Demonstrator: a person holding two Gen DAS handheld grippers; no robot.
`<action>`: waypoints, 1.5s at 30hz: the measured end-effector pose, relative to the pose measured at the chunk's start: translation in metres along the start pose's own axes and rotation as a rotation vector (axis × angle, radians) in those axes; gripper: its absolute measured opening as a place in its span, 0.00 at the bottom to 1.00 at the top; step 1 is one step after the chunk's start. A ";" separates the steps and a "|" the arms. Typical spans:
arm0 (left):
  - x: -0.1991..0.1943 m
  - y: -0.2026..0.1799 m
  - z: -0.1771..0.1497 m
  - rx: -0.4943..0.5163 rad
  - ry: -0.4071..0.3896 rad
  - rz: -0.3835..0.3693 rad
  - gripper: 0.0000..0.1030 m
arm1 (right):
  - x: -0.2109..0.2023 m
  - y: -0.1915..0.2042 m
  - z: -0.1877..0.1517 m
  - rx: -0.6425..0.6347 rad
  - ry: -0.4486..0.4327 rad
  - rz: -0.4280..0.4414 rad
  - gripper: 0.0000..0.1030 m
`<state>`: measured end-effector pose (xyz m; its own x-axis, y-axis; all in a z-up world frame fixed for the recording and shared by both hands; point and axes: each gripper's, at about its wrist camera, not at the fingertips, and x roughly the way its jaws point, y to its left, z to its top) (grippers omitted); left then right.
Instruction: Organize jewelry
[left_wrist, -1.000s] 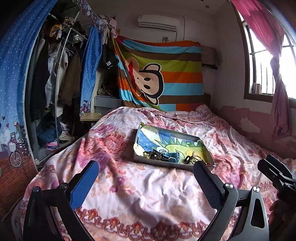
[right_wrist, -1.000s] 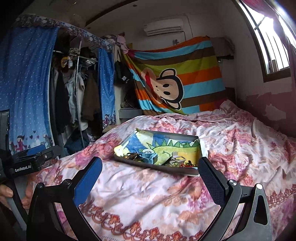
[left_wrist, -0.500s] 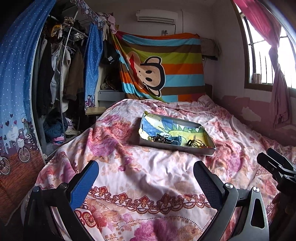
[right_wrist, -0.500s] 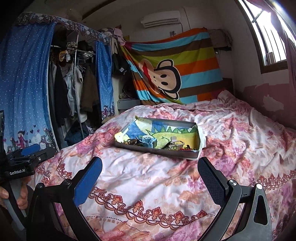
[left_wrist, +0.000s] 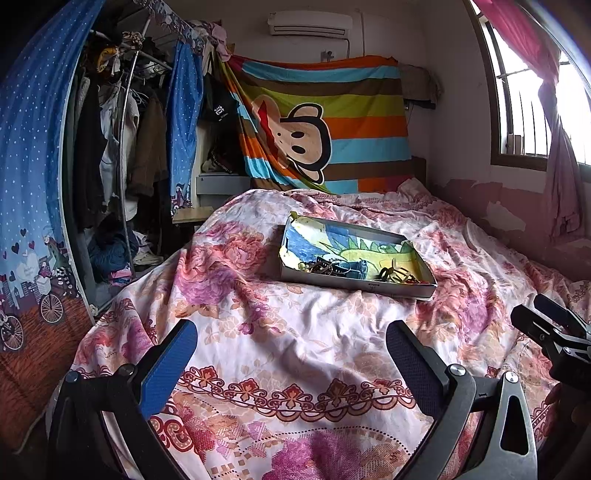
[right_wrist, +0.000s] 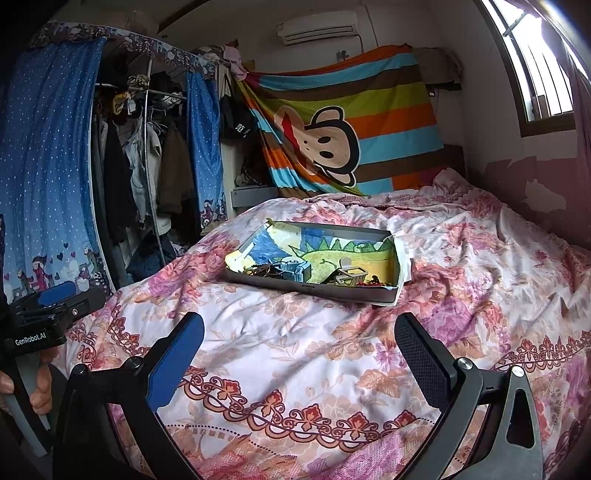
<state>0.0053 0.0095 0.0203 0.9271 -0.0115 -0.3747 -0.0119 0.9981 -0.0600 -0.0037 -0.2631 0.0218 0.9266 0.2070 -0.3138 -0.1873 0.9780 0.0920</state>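
A shallow grey box, lined with a cartoon dinosaur picture, lies on the flowered bedspread. Tangled jewelry lies along its near side, with dark hair clips and a pale claw clip further right. My left gripper hangs open over the bed's near end, well short of the box. My right gripper is also open and empty, equally far back. Each gripper's body shows at the edge of the other's view.
The bedspread is wrinkled and falls away at the left edge. An open wardrobe with blue curtains stands left. A striped monkey blanket hangs behind the bed. A window is at the right. A hand holds the left gripper's handle.
Both grippers have pulled back from the box, so it looks smaller and farther away and more of the bedspread's near border shows. Both stay open.
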 end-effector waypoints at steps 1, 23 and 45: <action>0.000 0.000 0.000 0.000 0.000 0.000 1.00 | 0.000 0.000 0.000 -0.001 0.000 0.001 0.98; 0.000 0.000 0.000 0.000 0.001 -0.001 1.00 | 0.000 0.004 -0.002 -0.002 0.005 0.004 0.98; 0.000 0.000 0.001 -0.001 0.002 -0.001 1.00 | 0.001 0.008 -0.006 -0.006 0.010 0.008 0.98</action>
<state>0.0052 0.0099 0.0212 0.9264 -0.0121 -0.3762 -0.0119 0.9980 -0.0615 -0.0064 -0.2553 0.0166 0.9216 0.2155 -0.3227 -0.1973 0.9763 0.0886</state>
